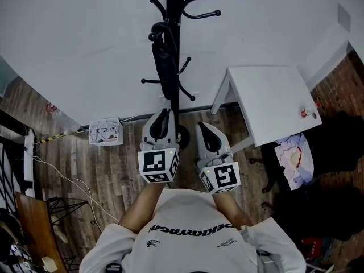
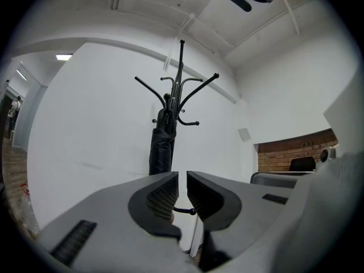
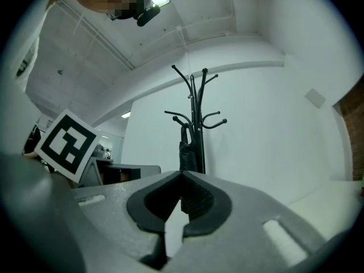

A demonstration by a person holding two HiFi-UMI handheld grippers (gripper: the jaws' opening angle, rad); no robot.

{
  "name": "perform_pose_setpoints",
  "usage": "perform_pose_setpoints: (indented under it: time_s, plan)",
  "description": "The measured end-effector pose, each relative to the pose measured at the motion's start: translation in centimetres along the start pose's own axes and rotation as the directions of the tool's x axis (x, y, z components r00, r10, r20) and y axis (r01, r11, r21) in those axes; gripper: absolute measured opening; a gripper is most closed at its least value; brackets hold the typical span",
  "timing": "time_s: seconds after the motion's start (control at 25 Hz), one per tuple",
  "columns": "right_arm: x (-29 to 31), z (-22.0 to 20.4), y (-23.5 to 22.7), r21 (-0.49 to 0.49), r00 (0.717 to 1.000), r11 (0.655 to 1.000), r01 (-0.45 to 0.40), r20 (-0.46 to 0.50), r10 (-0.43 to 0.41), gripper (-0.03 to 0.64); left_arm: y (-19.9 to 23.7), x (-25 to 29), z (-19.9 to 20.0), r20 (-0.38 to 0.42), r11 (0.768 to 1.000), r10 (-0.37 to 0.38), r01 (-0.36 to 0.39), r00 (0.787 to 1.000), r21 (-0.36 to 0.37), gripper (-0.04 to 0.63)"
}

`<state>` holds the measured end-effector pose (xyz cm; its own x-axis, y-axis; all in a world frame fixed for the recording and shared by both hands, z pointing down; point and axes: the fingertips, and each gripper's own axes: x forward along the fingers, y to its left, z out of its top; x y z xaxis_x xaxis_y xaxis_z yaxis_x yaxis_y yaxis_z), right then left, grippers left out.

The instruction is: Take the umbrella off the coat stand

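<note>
One furled umbrella (image 1: 163, 61) hangs on one coat stand (image 1: 176, 16), beyond both grippers, untouched. Left gripper (image 1: 165, 106) stands barely parted, empty; right gripper (image 1: 201, 125) is closed, empty.

The right gripper (image 3: 182, 176) fills the bottom of the frame, its two grey jaws closed tip to tip with nothing between them. Beyond them, at the centre, a black coat stand (image 3: 197, 104) rises against a white wall (image 3: 267, 135). A dark folded umbrella (image 3: 186, 152) hangs on its left side. At the left edge, a marker cube (image 3: 67, 145) shows a black-and-white square.
</note>
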<state>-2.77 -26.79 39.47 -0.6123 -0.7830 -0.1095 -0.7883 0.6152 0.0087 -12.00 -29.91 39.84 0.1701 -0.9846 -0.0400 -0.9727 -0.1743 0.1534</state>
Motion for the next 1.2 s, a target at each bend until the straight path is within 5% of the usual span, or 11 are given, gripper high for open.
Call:
perform_pose_setpoints:
  time_s: [0.68, 1.2]
  plan:
    - [2.3, -0.7, -0.2, -0.017, 0.997, 0.997, 0.078, -0.008, -0.079, -0.002, 4.3, 7.5, 0.2, -0.069, 0.997, -0.072, 0.07, 0.995, -0.035, 0.298]
    - [2.0, -0.5, -0.9, -0.034, 0.991, 0.991, 0.13, -0.008, -0.131, -0.002, 6.5, 12.5, 0.3, -0.109, 0.992, -0.118, 0.113, 0.987, -0.047, 0.351]
